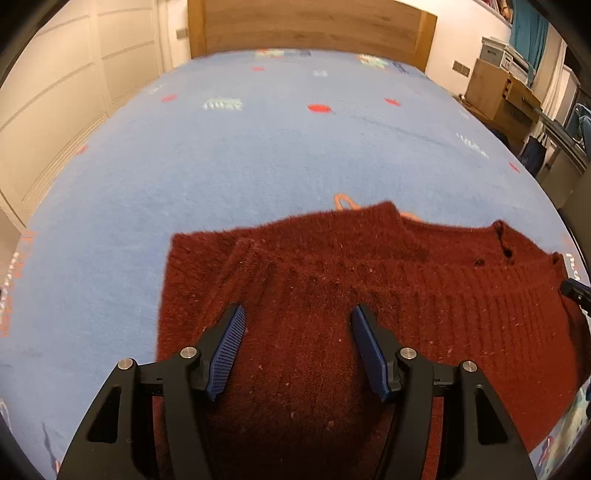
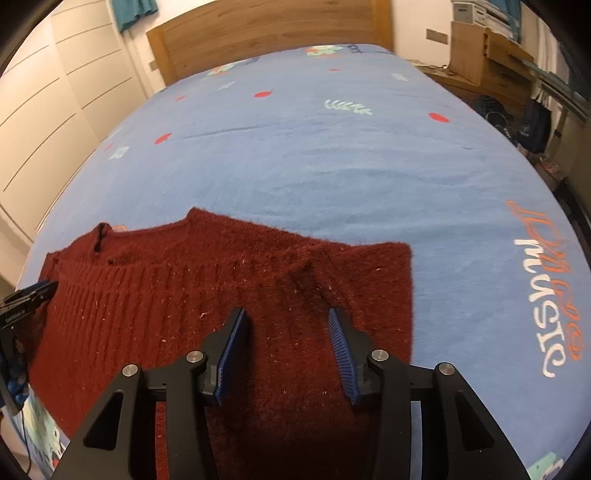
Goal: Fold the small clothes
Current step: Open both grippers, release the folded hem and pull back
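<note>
A dark red fuzzy knit sweater [image 1: 332, 280] lies spread on the blue bed sheet [image 1: 258, 155], its sleeves folded in over the body. My left gripper [image 1: 297, 314] is open and empty, just above the sweater's left part. In the right wrist view the same sweater [image 2: 184, 280] lies across the near left of the bed. My right gripper [image 2: 286, 317] is open and empty above the sweater's right part, near the folded sleeve. The left gripper's tip [image 2: 33, 291] shows at the left edge of the right view, and the right gripper's tip [image 1: 576, 290] at the right edge of the left view.
The blue sheet [image 2: 332, 166] has red dots and a "music" print [image 2: 554, 295]. A wooden headboard [image 1: 310, 26] stands at the far end. Wardrobe doors [image 1: 55, 92] line the left side. A desk with boxes [image 1: 506, 85] and bags stands to the right.
</note>
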`<state>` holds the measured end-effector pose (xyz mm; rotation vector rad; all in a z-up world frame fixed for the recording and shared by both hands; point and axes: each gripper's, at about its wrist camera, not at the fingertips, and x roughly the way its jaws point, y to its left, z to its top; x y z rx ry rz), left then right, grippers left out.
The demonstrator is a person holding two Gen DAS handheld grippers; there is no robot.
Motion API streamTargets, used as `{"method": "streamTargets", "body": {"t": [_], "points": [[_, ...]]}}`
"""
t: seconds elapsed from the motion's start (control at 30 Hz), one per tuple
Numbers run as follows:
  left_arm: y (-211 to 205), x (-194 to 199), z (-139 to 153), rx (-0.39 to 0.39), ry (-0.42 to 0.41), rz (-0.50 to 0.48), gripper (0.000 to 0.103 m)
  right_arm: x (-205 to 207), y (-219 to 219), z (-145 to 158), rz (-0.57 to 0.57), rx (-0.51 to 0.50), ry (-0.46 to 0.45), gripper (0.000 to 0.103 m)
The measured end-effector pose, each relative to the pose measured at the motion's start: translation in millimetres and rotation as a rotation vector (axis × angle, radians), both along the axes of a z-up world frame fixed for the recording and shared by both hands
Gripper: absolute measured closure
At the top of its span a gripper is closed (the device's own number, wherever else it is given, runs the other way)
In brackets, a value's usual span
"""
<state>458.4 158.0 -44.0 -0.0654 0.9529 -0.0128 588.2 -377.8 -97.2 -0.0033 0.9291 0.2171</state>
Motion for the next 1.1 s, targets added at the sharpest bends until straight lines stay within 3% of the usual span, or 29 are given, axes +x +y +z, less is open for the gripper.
{"method": "streamTargets", "body": {"t": [0.23,0.47,0.6,1.1], "points": [[-21,-42,10,0.062,-0.084,-0.021,0.048,-46,16,25,0.076,-0.027,-0.087,0.047],[-37,-65,-8,0.098,-0.085,-0.04,0.048,-71,21,-4,0.092,-0.109,-0.052,0.044],[-37,-67,-13,0.082,-0.09,-0.028,0.048,-72,12,-12,0.067,-0.092,-0.044,0.043],[-36,-76,-16,0.058,-0.098,-0.016,0.047,-99,12,4,0.032,-0.08,-0.07,0.041]]}}
